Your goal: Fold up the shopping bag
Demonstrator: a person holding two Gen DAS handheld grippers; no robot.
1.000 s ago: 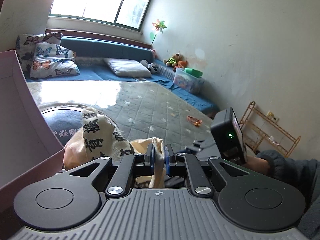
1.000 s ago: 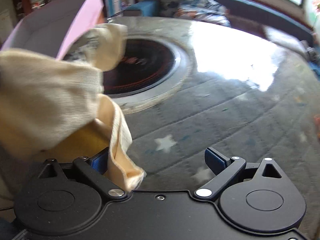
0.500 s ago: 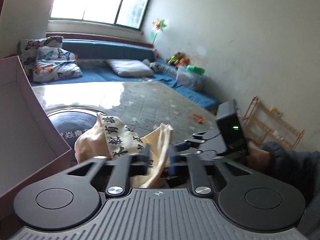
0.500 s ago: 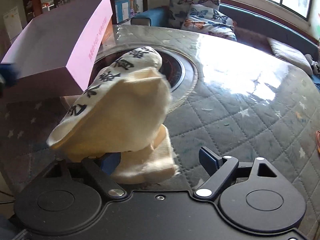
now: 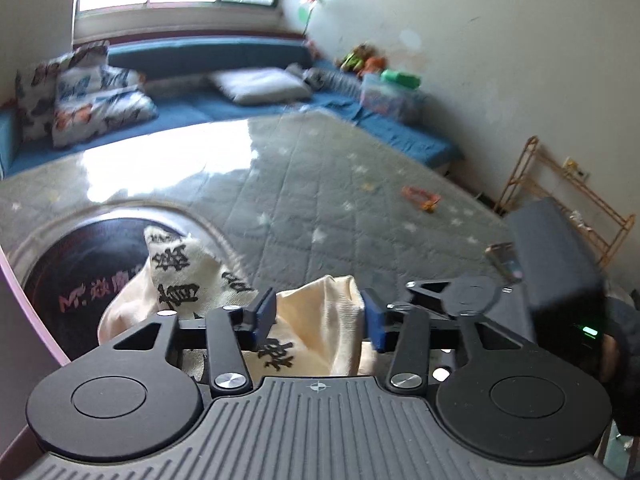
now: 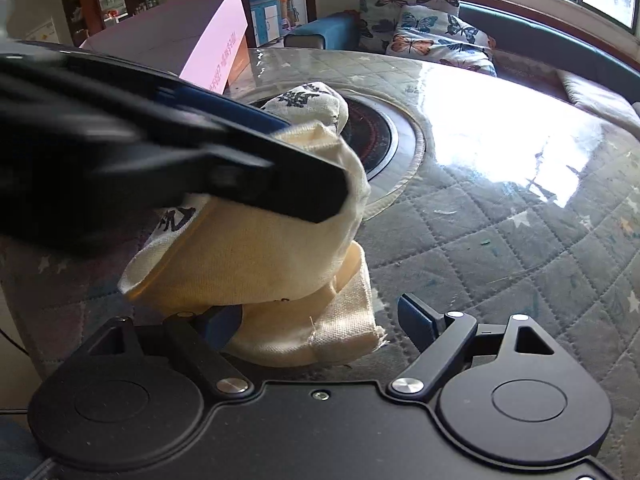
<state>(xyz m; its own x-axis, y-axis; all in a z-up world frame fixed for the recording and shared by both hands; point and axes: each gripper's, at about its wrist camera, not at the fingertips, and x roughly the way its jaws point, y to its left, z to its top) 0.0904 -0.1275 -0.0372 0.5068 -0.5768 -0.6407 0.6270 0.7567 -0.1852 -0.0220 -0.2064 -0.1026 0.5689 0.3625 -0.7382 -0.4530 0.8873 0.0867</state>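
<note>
While the cream cloth is bunching up on the quilted cover, both tools are hanging right over it.

Shopping bag: the shopping bag (image 5: 320, 320) (image 6: 260, 256) is lying crumpled on the surface (image 5: 320, 200) (image 6: 500, 240), partly over the rim of the round dark hob (image 5: 80, 268) (image 6: 372, 140) set into it; black printed characters are showing on its upper folds.

Left tool: the left tool (image 5: 318, 316) is sitting with its blue pads spread apart, a hump of the bag rising between them; the cloth is touching the pads, but nothing is being pinched. From the right wrist view it (image 6: 280, 160) is sweeping in as a dark blur, lying across the top of the bag.

Right tool: the right tool (image 6: 320, 322) is standing wide open, a thick folded corner of the bag lying between its fingers, close against the left-hand one and apart from the other.

Pink box: the pink box (image 6: 192, 36) is standing on the surface just behind the hob.

Beyond: butterfly cushions (image 6: 424, 28) are resting on a blue bench (image 5: 208, 52) under the window.
</note>
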